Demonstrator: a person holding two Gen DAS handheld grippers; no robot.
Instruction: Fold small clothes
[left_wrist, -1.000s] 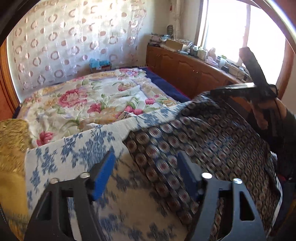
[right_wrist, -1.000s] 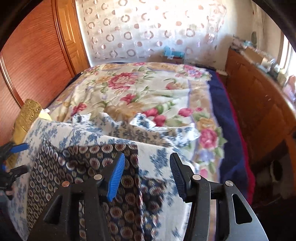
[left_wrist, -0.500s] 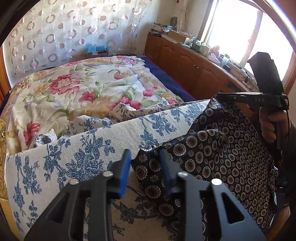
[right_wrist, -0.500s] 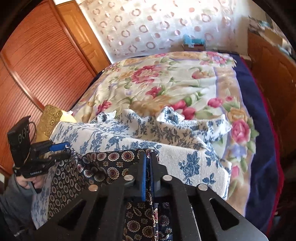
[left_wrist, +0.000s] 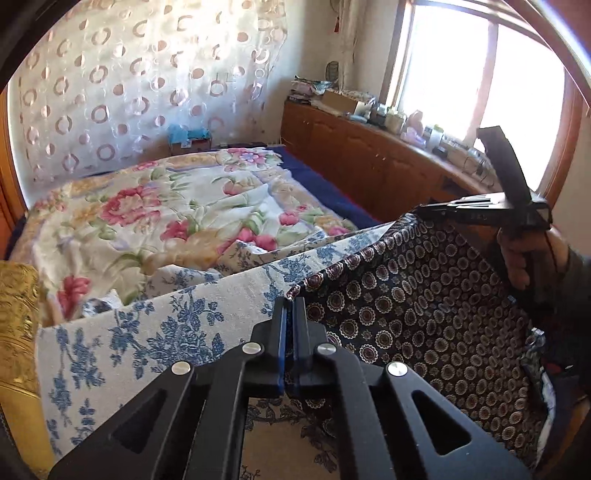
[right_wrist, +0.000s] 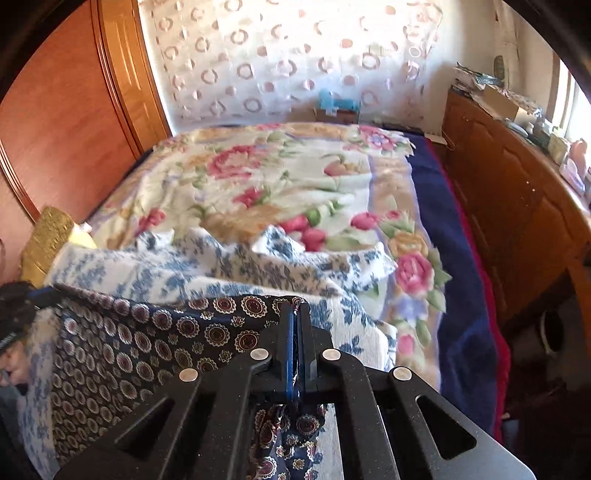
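A dark navy garment with round medallion print (left_wrist: 424, 314) hangs stretched between my two grippers above the near end of the bed. My left gripper (left_wrist: 290, 301) is shut on one top corner of it. My right gripper (right_wrist: 295, 304) is shut on the other top corner of the garment (right_wrist: 155, 343). In the left wrist view the right gripper (left_wrist: 421, 212) shows at the right, held in a hand, with the cloth's edge rising to it. In the right wrist view the left gripper (right_wrist: 40, 293) shows at the left edge.
A white cloth with blue flowers (left_wrist: 166, 325) lies under the garment on the bed. A floral blanket (left_wrist: 177, 210) covers the bed beyond. A gold cushion (left_wrist: 18, 302) lies at the left. A wooden cabinet (left_wrist: 369, 162) with clutter runs along the right under the window.
Both grippers were open a second ago. The right one shut on the garment's corner first, then the left one shut on the other corner. The garment is now lifted and stretched between them.
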